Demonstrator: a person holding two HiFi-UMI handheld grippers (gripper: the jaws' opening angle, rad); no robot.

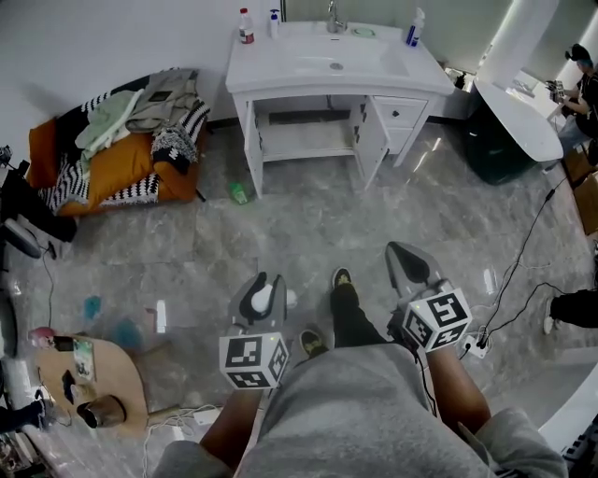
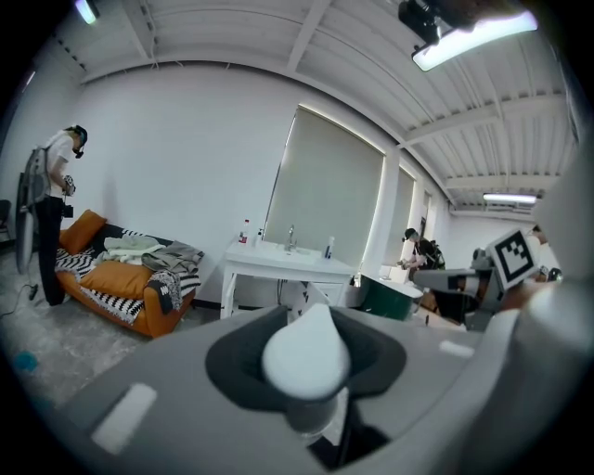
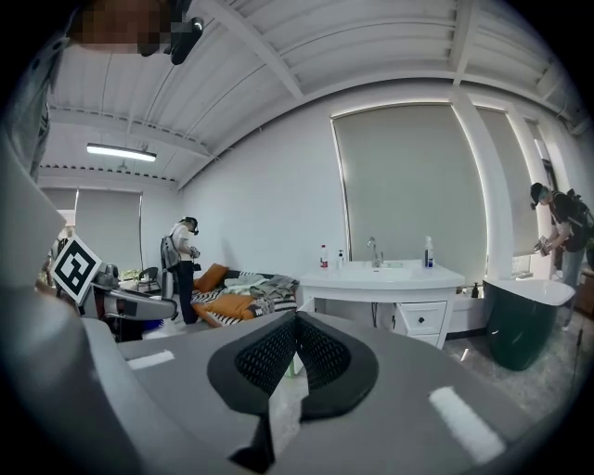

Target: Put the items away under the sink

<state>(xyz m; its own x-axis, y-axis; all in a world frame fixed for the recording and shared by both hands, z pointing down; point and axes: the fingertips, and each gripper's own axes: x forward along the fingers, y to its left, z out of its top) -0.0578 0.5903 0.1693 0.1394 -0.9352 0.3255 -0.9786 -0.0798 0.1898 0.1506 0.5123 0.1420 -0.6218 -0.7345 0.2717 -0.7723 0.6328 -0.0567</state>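
Note:
In the head view my left gripper is held out low at waist height, shut on a white bottle with a rounded top. The left gripper view shows that white bottle pressed between the dark pads. My right gripper is beside it to the right, shut with nothing in it; its meshed pads meet in the right gripper view. Far ahead stands the white sink cabinet, its door swung open on a bare shelf. Several bottles stand on the sink top.
A green item lies on the floor left of the cabinet. An orange sofa piled with clothes is at the left. A small wooden table is near my left. Cables and a dark green tub are at the right.

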